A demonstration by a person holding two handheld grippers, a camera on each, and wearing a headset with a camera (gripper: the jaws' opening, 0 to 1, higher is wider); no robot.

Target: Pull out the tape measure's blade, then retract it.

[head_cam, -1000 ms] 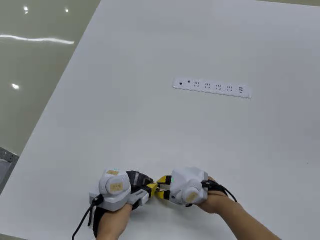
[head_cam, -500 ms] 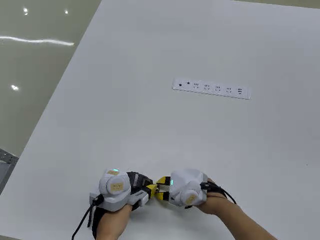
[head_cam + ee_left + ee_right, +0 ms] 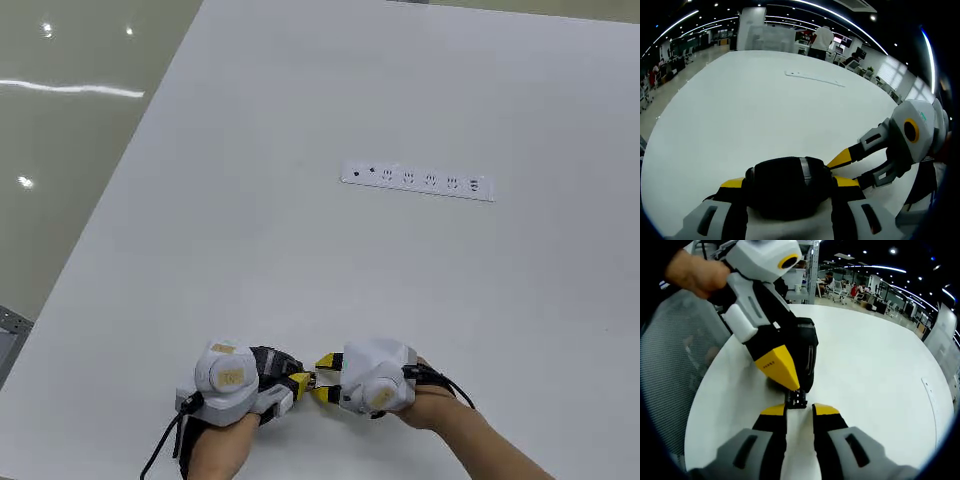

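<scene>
Bright overhead light, soft shadows; glare on floor (image 3: 70, 88); fisheye edges warped.

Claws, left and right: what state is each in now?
Left claw: closed on the tape measure.
Right claw: seems closed on the blade hook.

Power strip (image 3: 417, 181) — on white table (image 3: 250, 220)

sides of the tape measure (image 3: 787, 192) hide behind the left gripper (image 3: 789, 182).
</scene>
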